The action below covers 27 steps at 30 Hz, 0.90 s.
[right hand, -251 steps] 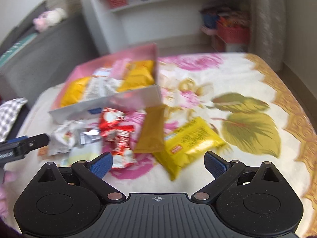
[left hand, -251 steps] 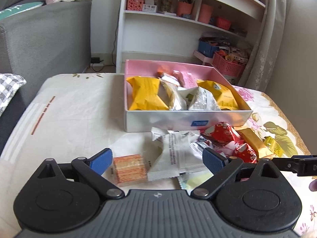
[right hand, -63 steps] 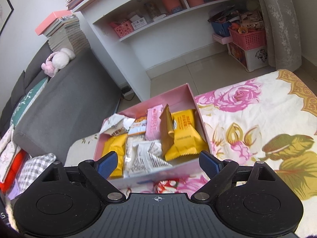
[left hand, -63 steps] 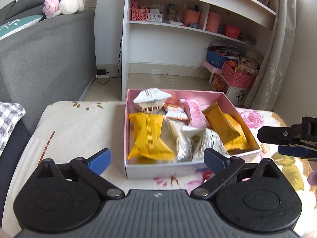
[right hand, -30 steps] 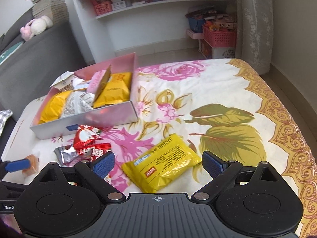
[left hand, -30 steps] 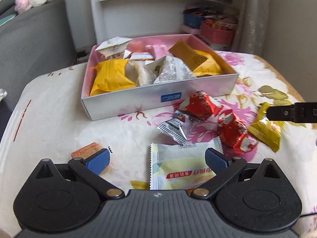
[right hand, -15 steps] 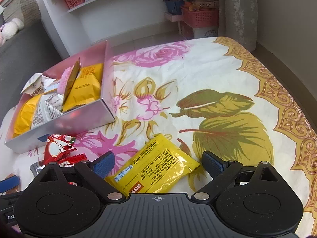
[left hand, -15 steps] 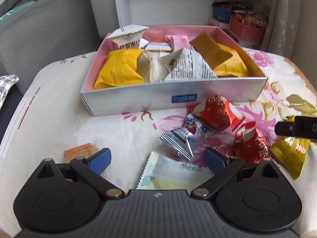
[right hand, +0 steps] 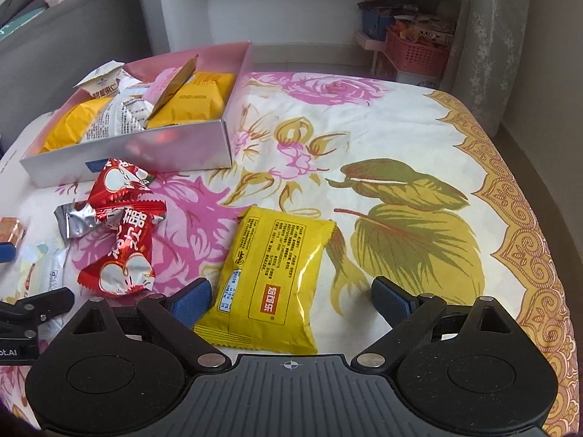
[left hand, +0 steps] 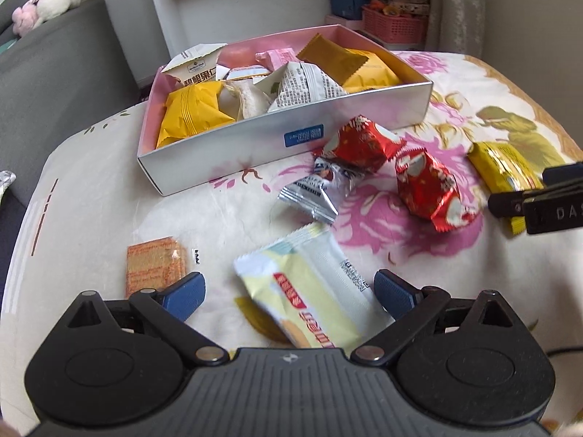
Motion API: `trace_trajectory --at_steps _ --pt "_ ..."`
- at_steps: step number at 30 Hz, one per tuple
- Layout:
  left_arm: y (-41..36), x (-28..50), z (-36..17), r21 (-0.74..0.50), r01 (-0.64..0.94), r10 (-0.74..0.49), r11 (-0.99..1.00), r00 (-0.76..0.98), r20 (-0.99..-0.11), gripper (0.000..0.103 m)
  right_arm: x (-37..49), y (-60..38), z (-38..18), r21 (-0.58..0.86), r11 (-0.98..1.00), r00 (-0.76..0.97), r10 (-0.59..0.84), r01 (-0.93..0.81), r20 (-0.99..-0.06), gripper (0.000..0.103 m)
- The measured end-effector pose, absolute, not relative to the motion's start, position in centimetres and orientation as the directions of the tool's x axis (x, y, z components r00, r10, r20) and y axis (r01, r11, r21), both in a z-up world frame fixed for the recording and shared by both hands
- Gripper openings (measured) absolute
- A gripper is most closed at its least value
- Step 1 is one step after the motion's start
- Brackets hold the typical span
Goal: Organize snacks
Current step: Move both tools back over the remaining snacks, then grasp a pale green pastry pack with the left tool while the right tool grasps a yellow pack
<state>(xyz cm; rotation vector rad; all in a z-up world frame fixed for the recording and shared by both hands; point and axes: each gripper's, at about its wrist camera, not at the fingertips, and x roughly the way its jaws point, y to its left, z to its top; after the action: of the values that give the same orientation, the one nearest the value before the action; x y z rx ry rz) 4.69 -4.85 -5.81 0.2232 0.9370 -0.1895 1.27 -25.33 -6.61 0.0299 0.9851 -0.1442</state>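
Here we hold both grippers spread: left gripper straddles the pale-yellow plastic snack packet, right gripper straddles the bright-yellow foil snack pack.

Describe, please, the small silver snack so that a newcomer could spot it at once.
Start at the pink-lined cardboard box on the floral cloth. Just in front of its near wall, beside two red foil-wrapped candies, lies the crinkled silver foil packet. It is the only silver wrapper outside the box.

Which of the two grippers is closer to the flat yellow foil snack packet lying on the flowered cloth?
Right. The right gripper is open with the flat yellow foil snack packet between its fingers. The left gripper is off to the packet's left, open around a pale yellow-white wrapper.
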Motion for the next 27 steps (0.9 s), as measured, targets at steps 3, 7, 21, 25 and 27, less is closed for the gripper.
trace_trajectory --at_steps 3,7,21,25,27 --pt "-4.3 3.9 -5.8 0.129 0.282 -0.066 0.951 0.590 -0.805 0.100 0.7 -26.1 -6.6 -0.036 0.991 0.544 -0.103 0.132 -0.833 0.096" --pt "-3.7 3.8 -5.6 0.118 0.302 -0.088 0.946 0.590 -0.803 0.099 0.2 -26.4 -6.5 -0.030 0.993 0.546 -0.088 0.115 -0.833 0.096" --pt "-3.9 3.3 -5.9 -0.015 0.306 -0.203 0.952 0.590 -0.781 0.077 0.1 -24.3 -7.0 -0.002 1.000 0.593 -0.002 0.000 -0.806 0.096" --pt "-3.8 3.2 -5.7 -0.021 0.308 -0.210 0.951 0.595 -0.776 0.066 0.3 -24.4 -7.0 0.001 1.000 0.603 -0.001 0.002 -0.798 0.096" --pt "-3.8 3.2 -5.7 -0.025 0.307 -0.212 0.951 0.595 -0.775 0.062 0.4 -24.4 -7.0 0.001 1.000 0.606 -0.003 0.008 -0.796 0.095"
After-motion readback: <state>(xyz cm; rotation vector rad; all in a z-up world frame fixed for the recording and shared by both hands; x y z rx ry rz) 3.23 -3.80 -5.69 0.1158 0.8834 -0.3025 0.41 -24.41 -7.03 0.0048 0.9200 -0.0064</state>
